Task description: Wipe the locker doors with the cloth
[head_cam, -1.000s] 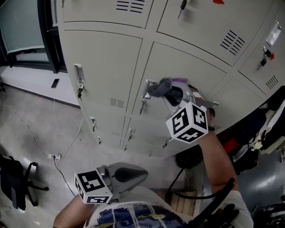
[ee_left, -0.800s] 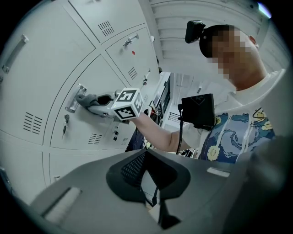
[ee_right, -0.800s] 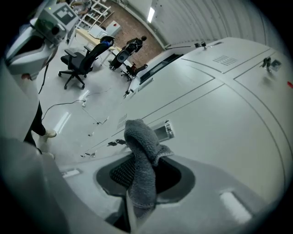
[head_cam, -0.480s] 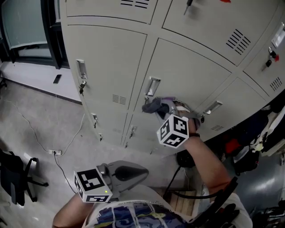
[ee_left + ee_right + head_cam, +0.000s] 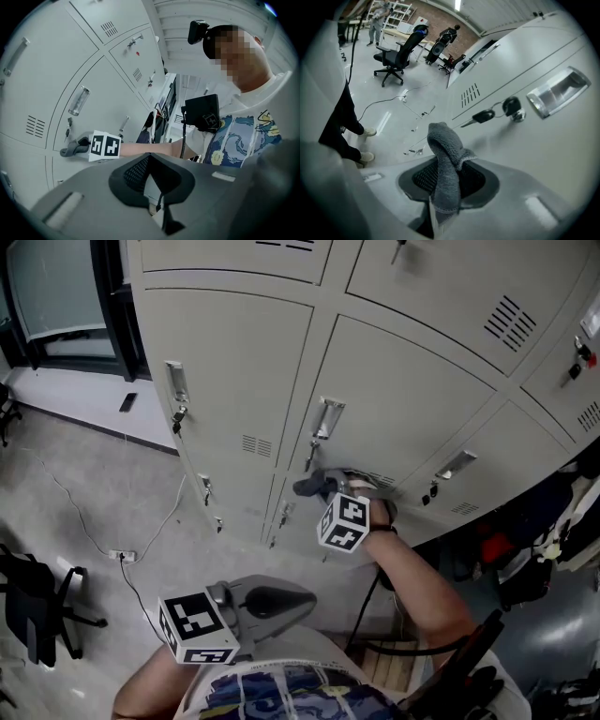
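Grey terry cloth (image 5: pixel 317 486), clenched in the right gripper (image 5: pixel 330 491), has slid down the beige metal locker door (image 5: pixel 412 390) to below its handle (image 5: pixel 326 416) at frame centre, so the wiping is progressing. Lower centre, the left gripper (image 5: pixel 298 596) is closed and empty.

The left gripper (image 5: pixel 159 206) and right gripper (image 5: pixel 436 208) are grey moulded shells with dark meshed hollows; each carries a white cube (image 5: pixel 197 629) printed with black squares. White short-sleeved T-shirt (image 5: pixel 236 140) with blue-and-yellow swirls, black head camera (image 5: pixel 198 31) and black chest box (image 5: pixel 202 112)
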The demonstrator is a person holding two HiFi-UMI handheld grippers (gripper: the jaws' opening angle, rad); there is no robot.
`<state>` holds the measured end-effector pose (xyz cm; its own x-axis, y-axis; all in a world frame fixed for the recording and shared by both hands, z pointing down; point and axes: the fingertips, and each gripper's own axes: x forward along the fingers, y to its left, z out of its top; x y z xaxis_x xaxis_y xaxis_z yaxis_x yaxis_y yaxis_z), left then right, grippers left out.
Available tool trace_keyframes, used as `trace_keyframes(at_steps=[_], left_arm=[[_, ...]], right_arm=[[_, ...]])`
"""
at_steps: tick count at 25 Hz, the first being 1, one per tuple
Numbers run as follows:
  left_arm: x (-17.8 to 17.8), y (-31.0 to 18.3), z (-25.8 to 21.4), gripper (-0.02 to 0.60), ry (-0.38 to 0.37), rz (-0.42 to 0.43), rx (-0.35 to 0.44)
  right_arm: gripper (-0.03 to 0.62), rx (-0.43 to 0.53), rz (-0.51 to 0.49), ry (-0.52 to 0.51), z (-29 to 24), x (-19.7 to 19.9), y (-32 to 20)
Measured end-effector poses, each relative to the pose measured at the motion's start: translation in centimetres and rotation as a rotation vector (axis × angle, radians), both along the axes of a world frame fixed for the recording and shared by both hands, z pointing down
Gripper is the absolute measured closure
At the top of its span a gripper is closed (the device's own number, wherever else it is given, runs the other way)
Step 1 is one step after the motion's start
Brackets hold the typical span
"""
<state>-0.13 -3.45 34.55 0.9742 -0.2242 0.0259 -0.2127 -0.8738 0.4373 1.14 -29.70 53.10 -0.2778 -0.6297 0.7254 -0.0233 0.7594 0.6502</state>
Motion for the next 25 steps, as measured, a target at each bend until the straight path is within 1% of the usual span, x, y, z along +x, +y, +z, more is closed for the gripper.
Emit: trace_keyframes(at_steps=[3, 6, 8, 11, 13, 15, 18, 20, 23, 25], left_arm=[[-0.2, 0.0, 0.2, 0.580, -0.002, -0.007, 0.002], [-0.5, -0.1, 0.0, 0.580, -0.002, -0.014, 0.005], [-0.6, 0.1, -0.1, 0.580, 0.002, -0.013, 0.006], [-0.7, 0.1, -0.2, 0.580, 0.012, -0.005, 0.014], [-0.8, 0.1, -0.2, 0.580, 0.017, 0.002, 0.018], [-0.7, 0.2, -0.2, 0.580, 0.022, 0.012, 0.023], [-0.7, 0.3, -0.6, 0.580, 0.025, 0.026, 0.034], [-0.8, 0.5, -0.8, 0.580, 0.026, 0.035, 0.041], [-1.2, 0.6, -1.1, 0.580, 0.027, 0.036, 0.047], [-1.5, 0.7, -1.2, 0.580, 0.028, 0.035, 0.050]], right_arm=[[0.485, -0.025, 0.001, 0.012, 1.6, -0.1, -0.1], [0.485, -0.055, -0.002, 0.017, 1.6, -0.1, 0.3], [0.484, -0.075, -0.002, 0.017, -0.1, 0.1, 1.2], [0.484, -0.047, -0.016, -0.025, -5.9, -0.2, 2.8], [0.484, 0.015, -0.037, -0.060, -11.0, -0.6, 3.5], [0.484, 0.103, -0.058, -0.099, -16.6, -1.1, 3.9], [0.484, 0.251, -0.078, -0.172, -25.2, -1.9, 3.9], [0.484, 0.365, -0.079, -0.201, -30.4, -2.2, 3.5], [0.484, 0.514, -0.060, -0.215, -36.1, -2.5, 2.4], [0.484, 0.555, -0.035, -0.217, -37.7, -2.8, 1.2]])
